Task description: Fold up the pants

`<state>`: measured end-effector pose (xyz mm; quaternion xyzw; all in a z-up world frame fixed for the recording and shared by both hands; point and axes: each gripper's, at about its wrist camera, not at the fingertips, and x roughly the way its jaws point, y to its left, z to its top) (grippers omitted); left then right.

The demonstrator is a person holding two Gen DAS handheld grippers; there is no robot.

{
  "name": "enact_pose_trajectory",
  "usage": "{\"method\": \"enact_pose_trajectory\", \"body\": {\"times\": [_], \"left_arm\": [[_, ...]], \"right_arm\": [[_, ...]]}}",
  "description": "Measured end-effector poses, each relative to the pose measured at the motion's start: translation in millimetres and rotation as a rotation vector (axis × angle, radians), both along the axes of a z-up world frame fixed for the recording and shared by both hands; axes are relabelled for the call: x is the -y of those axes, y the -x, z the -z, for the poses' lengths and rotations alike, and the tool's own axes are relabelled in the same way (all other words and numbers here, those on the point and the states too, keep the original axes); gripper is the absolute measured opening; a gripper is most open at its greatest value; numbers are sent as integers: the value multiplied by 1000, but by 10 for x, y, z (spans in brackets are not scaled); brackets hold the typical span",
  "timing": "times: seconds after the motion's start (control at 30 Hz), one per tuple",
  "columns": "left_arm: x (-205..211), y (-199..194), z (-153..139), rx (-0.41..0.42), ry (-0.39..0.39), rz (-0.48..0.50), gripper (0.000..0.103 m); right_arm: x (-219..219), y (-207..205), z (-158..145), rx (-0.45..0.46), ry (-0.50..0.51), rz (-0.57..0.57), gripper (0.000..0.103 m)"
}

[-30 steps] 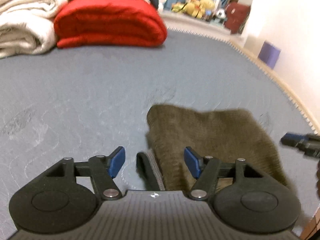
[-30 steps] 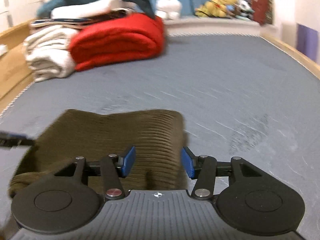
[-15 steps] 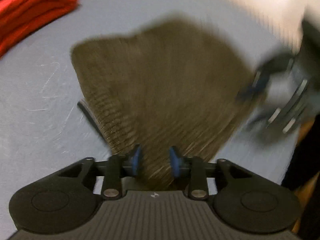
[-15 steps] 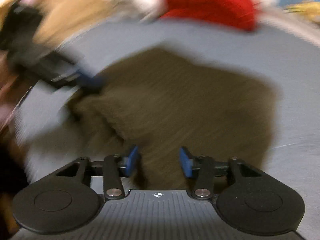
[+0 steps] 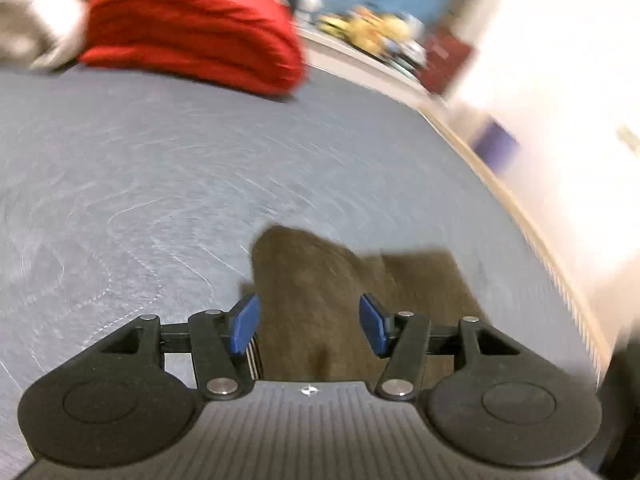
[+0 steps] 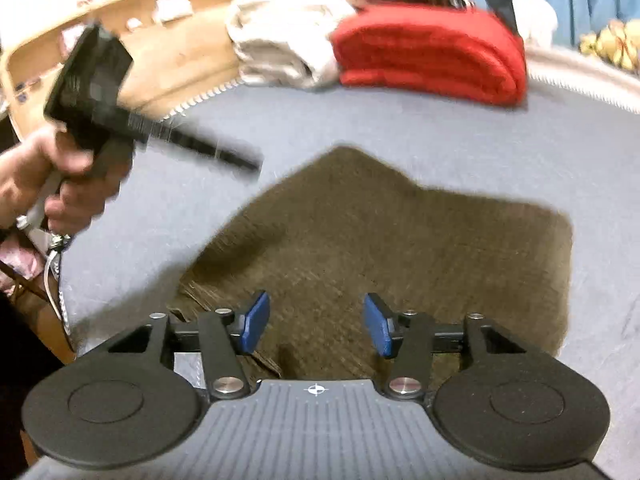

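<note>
Fingers (image 5: 245, 324) of the left gripper (image 5: 308, 324) seen spreading apart, nothing pinched, brown pants (image 5: 352, 300) laid folded on grey bed (image 5: 160, 168) beneath, red blanket (image 5: 192, 28) noted beyond, right gripper (image 6: 316, 324) likewise opening over pants (image 6: 380, 240), left hand (image 6: 52, 176) observed apart.

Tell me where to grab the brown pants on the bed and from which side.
Grip the pants at the near edge, where the folded layers stack up just ahead of the right tool, whose jaws are opening. Come in low from the near side; elsewhere the cloth lies flat on the bed, offering little to pinch.
</note>
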<state>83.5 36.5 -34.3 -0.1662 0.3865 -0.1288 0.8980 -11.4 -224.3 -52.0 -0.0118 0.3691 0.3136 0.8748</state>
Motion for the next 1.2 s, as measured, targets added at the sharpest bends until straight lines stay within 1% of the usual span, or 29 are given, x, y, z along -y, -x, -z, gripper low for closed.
{"method": "enact_pose_trajectory", "body": {"times": [0.03,0.07,0.1,0.13,0.17,0.2,0.23,0.27,0.3,0.37,0.4,0.43,0.47,0.5,0.53,0.57,0.6,0.63,0.67,0.7,0.73,0.77,0.8,0.83,0.9,0.97,1.03,1.13,1.2], "left_arm": [[-37,-74,38,-8,26,-45,63],[-75,-140,90,-18,50,-96,66],[-108,-205,147,-33,79,-137,71],[-125,-269,176,-50,114,-159,73],[-151,-325,231,-73,158,-181,78],[-172,-390,282,-91,189,-196,79],[-170,-430,324,-105,205,-203,79],[-139,-484,377,-118,203,-203,80],[-135,-486,372,-127,194,-200,80],[-34,-543,466,-144,165,-178,79],[8,-530,481,-152,156,-161,66],[33,-535,496,-148,145,-139,44],[41,-545,466,-135,119,-135,29],[17,-559,433,-107,132,-135,22],[-28,-556,366,-70,169,-137,22],[-55,-526,271,-23,181,-142,21],[-65,-486,194,22,159,-150,22],[-82,-454,162,50,126,-165,22],[-121,-451,198,38,95,-192,23],[-151,-468,275,-10,60,-217,32],[-171,-499,363,-81,5,-238,37],[-181,-521,431,-152,-68,-256,41],[-190,-514,437,-176,-113,-261,47],[-213,-456,355,-151,-124,-262,50],[-209,-352,150,-95,-150,-252,51],[-143,-203,-52,-32,-192,-191,52],[-56,-29,-175,-4,-234,-101,52],[92,186,-164,-3,-287,53,51],[179,398,-59,-23,-337,192,52]], "right_arm": [[-90,-31,113,-48,58,-33,55],[-192,-4,252,-103,128,-96,62],[-281,62,353,-106,195,-164,69],[-380,196,388,-21,271,-231,73],[-457,303,403,37,332,-280,75],[-483,337,395,47,346,-291,75],[-469,334,353,37,320,-279,75],[-432,314,313,23,283,-267,72],[-375,288,261,12,239,-254,70],[-294,258,167,23,176,-208,71],[-227,224,125,29,149,-177,71],[-144,187,71,27,107,-135,71],[-78,150,37,23,71,-96,71],[11,100,-5,22,38,-50,72],[111,52,-37,28,7,18,73],[197,13,-60,34,-11,78,76],[283,-32,-77,42,-27,152,77],[374,-59,-85,51,-37,225,77],[458,-99,-94,57,-44,296,78],[537,-135,-87,55,-42,356,79],[608,-187,-42,39,-24,430,80],[658,-246,-1,13,7,484,81],[690,-299,58,-24,46,527,81],[700,-354,140,-69,81,556,81],[729,-406,269,-124,114,570,81],[766,-412,341,-150,121,574,81],[757,-426,358,-148,124,572,81],[692,-415,347,-142,134,572,81],[634,-396,308,-145,139,573,81]]}}
